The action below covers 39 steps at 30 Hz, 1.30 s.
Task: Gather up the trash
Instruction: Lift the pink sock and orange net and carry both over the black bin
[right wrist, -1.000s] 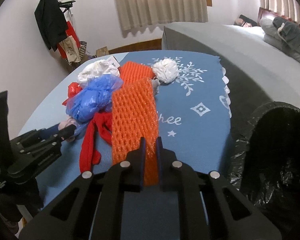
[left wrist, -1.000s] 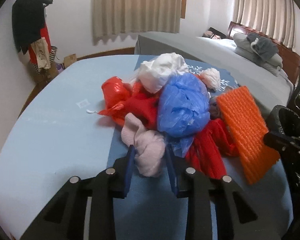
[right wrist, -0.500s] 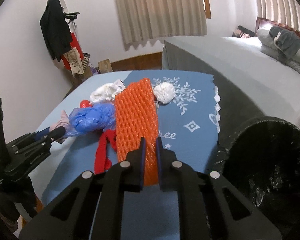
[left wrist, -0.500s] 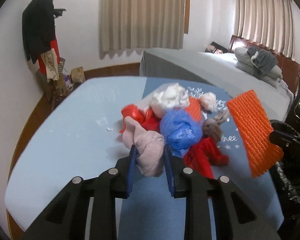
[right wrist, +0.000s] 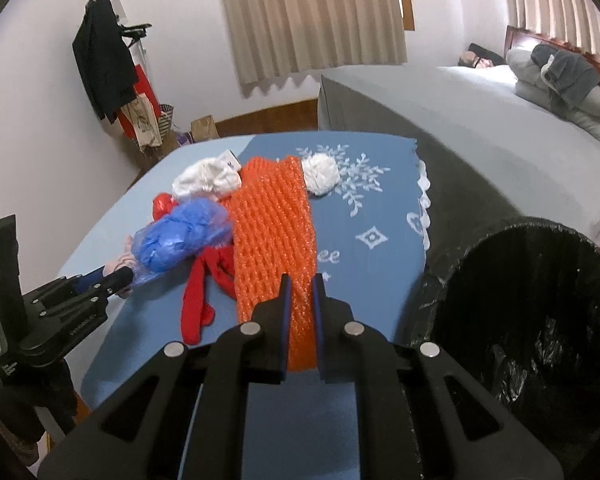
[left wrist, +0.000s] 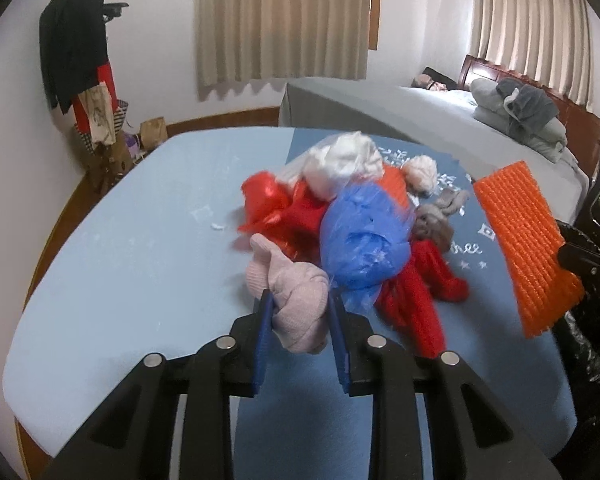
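My left gripper (left wrist: 299, 298) is shut on a pale pink cloth (left wrist: 288, 280) lifted at the near edge of the trash pile; its jaws are opening slightly while the pads still press the cloth. Behind it lie a blue plastic bag (left wrist: 364, 236), a red cloth (left wrist: 416, 296), a red bag (left wrist: 268, 200) and a white wad (left wrist: 340, 160). My right gripper (right wrist: 302, 278) is shut on the near end of an orange foam net (right wrist: 272, 220), which hangs raised above the table. The black-lined trash bin (right wrist: 536, 222) stands just to its right.
The pile sits on a table with a light blue cover (left wrist: 120, 260) and a dark blue mat (right wrist: 372, 200). A small white ball (right wrist: 320, 172) and a grey-brown cloth (left wrist: 434, 220) lie on the mat. A grey bed (right wrist: 480, 140) is behind, a coat rack (left wrist: 76, 60) at far left.
Both grippers rose and drew back from the pile. The pink cloth came up off the table in the left gripper. The orange net lifted clear of the mat in the right.
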Available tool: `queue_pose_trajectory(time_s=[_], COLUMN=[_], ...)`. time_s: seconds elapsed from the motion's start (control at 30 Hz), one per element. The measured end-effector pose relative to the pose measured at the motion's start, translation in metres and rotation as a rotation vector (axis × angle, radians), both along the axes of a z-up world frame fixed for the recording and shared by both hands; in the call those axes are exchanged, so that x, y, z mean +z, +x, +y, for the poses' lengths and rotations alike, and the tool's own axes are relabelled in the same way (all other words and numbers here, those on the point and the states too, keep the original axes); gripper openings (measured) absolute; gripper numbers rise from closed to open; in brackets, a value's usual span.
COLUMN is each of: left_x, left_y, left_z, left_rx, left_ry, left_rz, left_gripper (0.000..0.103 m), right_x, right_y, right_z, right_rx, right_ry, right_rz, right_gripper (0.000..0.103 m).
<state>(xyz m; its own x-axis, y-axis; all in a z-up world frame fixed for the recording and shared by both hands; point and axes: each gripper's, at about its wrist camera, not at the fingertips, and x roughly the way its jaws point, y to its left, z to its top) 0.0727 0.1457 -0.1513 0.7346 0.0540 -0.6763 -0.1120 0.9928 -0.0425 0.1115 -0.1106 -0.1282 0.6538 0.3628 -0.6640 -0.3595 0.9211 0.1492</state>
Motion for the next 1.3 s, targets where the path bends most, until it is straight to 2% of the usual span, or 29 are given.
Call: queue_pose_trajectory(time_s=[0.1, 0.17, 0.4, 0.6, 0.73, 0.8, 0.83, 0.87, 1.0, 1.13, 1.3], left_x=[-0.003, -0.003, -0.011, -0.015, -0.020, -0.024, -0.026, -0.026, -0.018, 0.006, 0.035], left_y=[-0.001, -0.003, -0.006, -0.011, -0.008, -0.007, -0.006, -0.007, -0.008, -0.014, -0.014], left_z=[0.003, 0.006, 0.014, 0.014, 0.008, 0.005, 0.002, 0.000, 0.000, 0.005, -0.005], left_rx=[0.004, 0.011, 0.016, 0.010, -0.025, -0.056, -0.077, -0.091, -0.077, -0.056, -0.077], left_ry=[0.002, 0.001, -0.009, -0.017, -0.056, -0.102, -0.122, -0.124, -0.095, -0.074, -0.046], left_rz=[0.004, -0.003, 0.016, 0.016, 0.037, 0.056, 0.060, 0.057, 0.036, -0.021, -0.082], left_gripper=[0.034, 0.047, 0.049, 0.060, 0.059, 0.048, 0.038, 0.035, 0.033, 0.033, 0.033], right_x=[-0.004, -0.007, -0.015, -0.021, -0.019, -0.018, -0.018, -0.017, -0.014, -0.004, 0.014], right_y=[0.001, 0.003, 0.005, 0.006, 0.005, 0.005, 0.005, 0.005, 0.003, 0.001, -0.002], right_z=[0.002, 0.004, 0.010, 0.014, 0.014, 0.013, 0.012, 0.011, 0.007, 0.003, -0.006], right_rx=[0.001, 0.003, 0.007, 0.014, 0.015, 0.012, 0.010, 0.007, 0.000, -0.006, -0.019], right_ry=[-0.004, -0.010, -0.018, -0.020, -0.019, -0.018, -0.017, -0.016, -0.007, 0.011, 0.036], right_rz=[0.009, 0.014, 0.033, 0.053, 0.049, 0.046, 0.045, 0.043, 0.037, 0.018, -0.020], right_gripper=[0.010, 0.010, 0.010, 0.010, 0.010, 0.010, 0.010, 0.010, 0.010, 0.010, 0.010])
